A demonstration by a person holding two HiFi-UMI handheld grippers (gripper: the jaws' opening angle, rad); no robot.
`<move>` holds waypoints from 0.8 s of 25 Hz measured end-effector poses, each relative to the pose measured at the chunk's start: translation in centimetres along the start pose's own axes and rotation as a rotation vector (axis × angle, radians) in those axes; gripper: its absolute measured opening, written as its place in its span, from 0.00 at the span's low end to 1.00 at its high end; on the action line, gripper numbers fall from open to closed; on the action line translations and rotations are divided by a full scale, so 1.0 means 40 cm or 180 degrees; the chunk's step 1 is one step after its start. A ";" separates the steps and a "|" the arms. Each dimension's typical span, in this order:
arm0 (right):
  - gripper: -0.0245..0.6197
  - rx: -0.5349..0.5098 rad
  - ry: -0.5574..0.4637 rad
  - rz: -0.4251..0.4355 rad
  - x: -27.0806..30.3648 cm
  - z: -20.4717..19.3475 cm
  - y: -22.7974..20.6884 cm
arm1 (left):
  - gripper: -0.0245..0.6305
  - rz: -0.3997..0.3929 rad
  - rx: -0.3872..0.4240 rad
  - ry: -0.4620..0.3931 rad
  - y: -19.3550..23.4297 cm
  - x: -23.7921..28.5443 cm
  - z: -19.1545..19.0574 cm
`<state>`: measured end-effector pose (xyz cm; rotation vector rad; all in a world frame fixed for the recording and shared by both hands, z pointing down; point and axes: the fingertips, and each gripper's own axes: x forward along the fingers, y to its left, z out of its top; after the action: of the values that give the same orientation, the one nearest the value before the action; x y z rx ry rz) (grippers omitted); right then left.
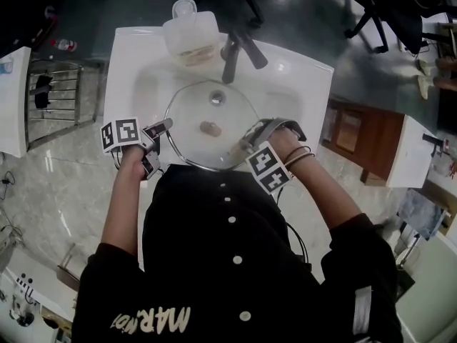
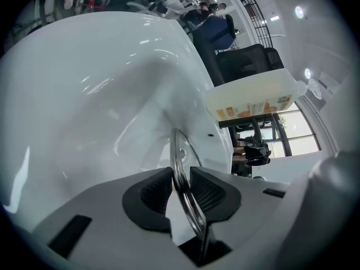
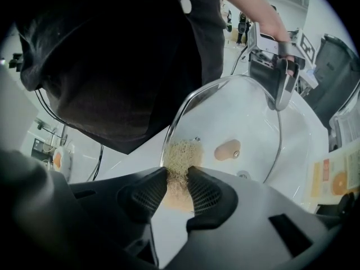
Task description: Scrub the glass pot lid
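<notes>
The glass pot lid [image 1: 207,106] with a steel rim and a brown knob [image 1: 209,128] sits in the white sink [image 1: 293,70]. My left gripper [image 1: 161,145] is at the lid's left edge. In the left gripper view the steel rim [image 2: 179,151] runs edge-on between the two pads, with the left gripper [image 2: 181,187] shut on it. My right gripper [image 1: 250,138] is at the lid's near right edge. It [image 3: 177,187] is shut on a beige scrub pad [image 3: 180,156], which rests on the lid [image 3: 247,122] close to the rim. The knob [image 3: 226,149] shows beyond the pad.
A black faucet [image 1: 235,48] overhangs the basin's back, near the drain [image 1: 218,97]. A translucent plastic container [image 1: 189,31] stands on the back ledge. A metal rack [image 1: 57,91] is to the left and a wooden cabinet [image 1: 364,141] to the right.
</notes>
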<state>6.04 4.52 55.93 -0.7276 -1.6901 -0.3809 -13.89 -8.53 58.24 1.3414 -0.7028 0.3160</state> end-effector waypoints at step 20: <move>0.24 0.1787 -0.0702 -0.1677 -0.163 -0.025 -0.141 | 0.09 0.0678 0.2184 -0.0859 -0.220 -0.147 0.102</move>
<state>3.87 -2.02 50.67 0.1012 -2.0642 -0.1687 -14.33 -13.36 47.99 1.9872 -1.0191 0.5888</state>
